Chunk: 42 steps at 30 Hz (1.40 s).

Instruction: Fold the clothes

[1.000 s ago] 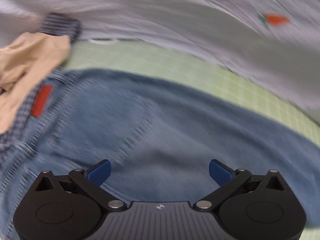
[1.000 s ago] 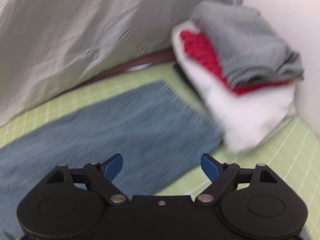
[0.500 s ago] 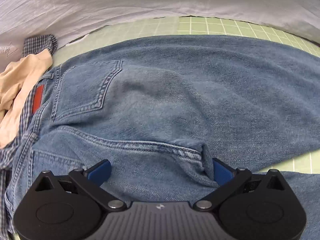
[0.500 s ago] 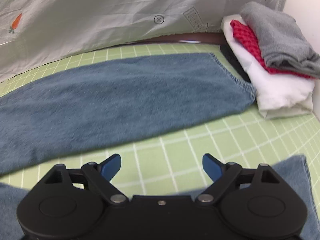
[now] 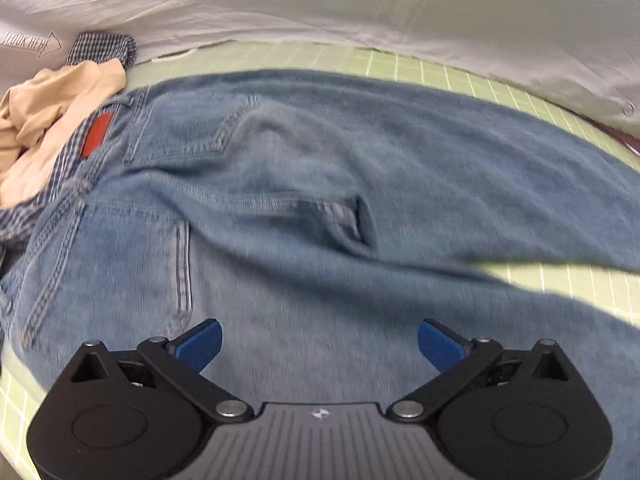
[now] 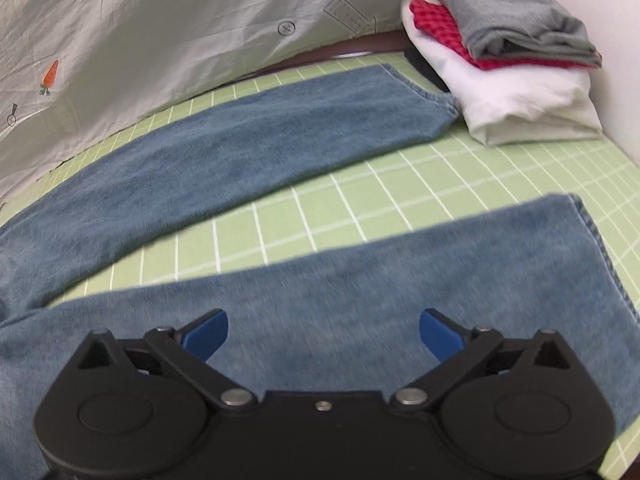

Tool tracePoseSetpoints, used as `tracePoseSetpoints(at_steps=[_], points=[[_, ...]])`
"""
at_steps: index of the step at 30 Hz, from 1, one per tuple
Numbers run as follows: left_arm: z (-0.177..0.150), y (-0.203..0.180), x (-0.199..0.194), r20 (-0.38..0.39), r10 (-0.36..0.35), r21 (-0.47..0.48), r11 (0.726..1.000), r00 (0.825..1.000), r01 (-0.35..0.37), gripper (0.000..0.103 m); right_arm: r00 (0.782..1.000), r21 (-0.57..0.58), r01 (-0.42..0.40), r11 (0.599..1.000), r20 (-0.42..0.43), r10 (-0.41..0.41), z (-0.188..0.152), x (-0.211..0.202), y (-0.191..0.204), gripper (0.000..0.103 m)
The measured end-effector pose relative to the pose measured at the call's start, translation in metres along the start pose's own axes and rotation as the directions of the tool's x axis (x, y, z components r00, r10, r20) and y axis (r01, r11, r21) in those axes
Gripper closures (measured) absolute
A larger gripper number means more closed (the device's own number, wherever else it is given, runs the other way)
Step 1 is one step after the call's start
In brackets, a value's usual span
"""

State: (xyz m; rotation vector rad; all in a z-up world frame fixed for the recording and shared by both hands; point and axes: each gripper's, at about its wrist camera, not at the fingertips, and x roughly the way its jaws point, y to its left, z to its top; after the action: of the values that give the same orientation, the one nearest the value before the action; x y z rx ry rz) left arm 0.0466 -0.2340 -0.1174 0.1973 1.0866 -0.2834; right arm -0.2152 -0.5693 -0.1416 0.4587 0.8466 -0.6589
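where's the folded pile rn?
Right wrist view, far right corner: the folded pile sits on the green grid mat against the white wall, just past the far jeans leg's hem.

Jeans [image 5: 320, 184] on mat [image 6: 400, 184] — stack [image 6: 516, 80] right.

Both tongs [image 5: 319, 340] [image 6: 323, 335] now nearer over jeans [image 5: 320, 184]
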Motion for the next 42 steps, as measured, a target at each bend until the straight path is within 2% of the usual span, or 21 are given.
tracePoseSetpoints(at_steps=[6,10,13,17,22,24,28,31,33,35,39,40,42], points=[[-0.052,-0.011,-0.006,-0.072,0.008,0.012,1.0,0.997,-0.007,0.0,0.998,0.012,-0.035,0.999,-0.058,0.036,-0.03,-0.01,-0.03,0.0],[-0.079,-0.02,-0.011,-0.096,0.019,0.018,1.0,0.995,-0.017,0.0,0.995,0.002,-0.076,0.997,-0.062,0.076,-0.049,-0.023,-0.049,0.0],[-0.093,-0.028,-0.017,-0.089,0.032,0.024,0.999,0.996,-0.03,0.0,0.992,-0.012,-0.117,0.993,-0.043,0.116,-0.058,-0.036,-0.06,0.0],[-0.105,-0.038,-0.023,-0.071,0.063,0.033,0.998,0.996,-0.06,0.0,0.992,-0.028,-0.124,0.992,-0.027,0.123,-0.067,-0.052,-0.074,0.0],[-0.114,-0.043,-0.029,-0.057,0.081,0.018,0.997,0.995,-0.08,0.0,0.994,0.07,-0.092,0.993,-0.057,0.096,-0.076,-0.059,-0.106,0.0],[-0.119,-0.04,-0.031,-0.066,0.066,-0.011,0.998,0.996,-0.067,0.0,0.993,0.145,-0.081,0.986,-0.069,0.092,-0.078,-0.059,-0.122,0.0],[-0.128,-0.032,-0.034,-0.084,0.017,-0.078,0.997,0.996,-0.023,0.0,0.985,0.327,-0.137,0.935,-0.055,0.164,-0.082,-0.06,-0.147,0.0],[-0.131,-0.032,-0.036,-0.083,0.01,-0.062,0.998,0.996,-0.016,0.0,0.975,0.442,-0.19,0.877,-0.024,0.223,-0.085,-0.06,-0.157,0.0],[-0.132,-0.031,-0.036,-0.085,0.005,-0.051,0.999,0.996,-0.009,0.0,0.962,0.541,-0.232,0.808,0.005,0.273,-0.089,-0.059,-0.164,0.0],[-0.132,-0.029,-0.037,-0.088,-0.003,-0.039,0.999,0.996,-0.001,0.0,0.94,0.645,-0.279,0.711,0.033,0.339,-0.097,-0.057,-0.169,0.0],[-0.132,-0.025,-0.037,-0.094,-0.02,-0.014,1.0,0.995,0.019,0.0,0.886,0.816,-0.334,0.471,0.101,0.453,-0.119,-0.05,-0.171,0.0],[-0.132,-0.023,-0.037,-0.096,-0.025,-0.008,1.0,0.995,0.024,0.0,0.876,0.84,-0.339,0.424,0.118,0.467,-0.125,-0.049,-0.169,0.0],[-0.132,-0.02,-0.036,-0.099,-0.038,0.002,0.999,0.994,0.038,0.0,0.864,0.862,-0.35,0.367,0.145,0.482,-0.132,-0.047,-0.163,0.0]])
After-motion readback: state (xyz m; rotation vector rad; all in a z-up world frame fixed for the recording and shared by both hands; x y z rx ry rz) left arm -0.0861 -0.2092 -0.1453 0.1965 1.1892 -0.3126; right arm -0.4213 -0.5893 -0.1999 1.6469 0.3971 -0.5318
